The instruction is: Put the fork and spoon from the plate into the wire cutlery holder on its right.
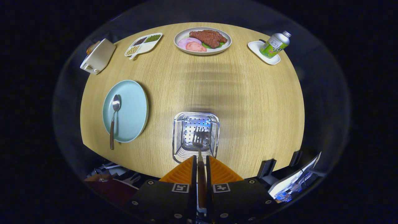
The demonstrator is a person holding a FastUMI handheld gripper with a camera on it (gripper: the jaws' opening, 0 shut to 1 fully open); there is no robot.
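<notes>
While clamping fork (pixel 199 143), jaws seemingly level.

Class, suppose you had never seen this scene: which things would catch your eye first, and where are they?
First, the fork clamped between the orange jaws of the gripper, its tines hanging over the shiny wire cutlery holder just ahead. Next, the spoon lying on the pale blue plate to the holder's left.
</notes>
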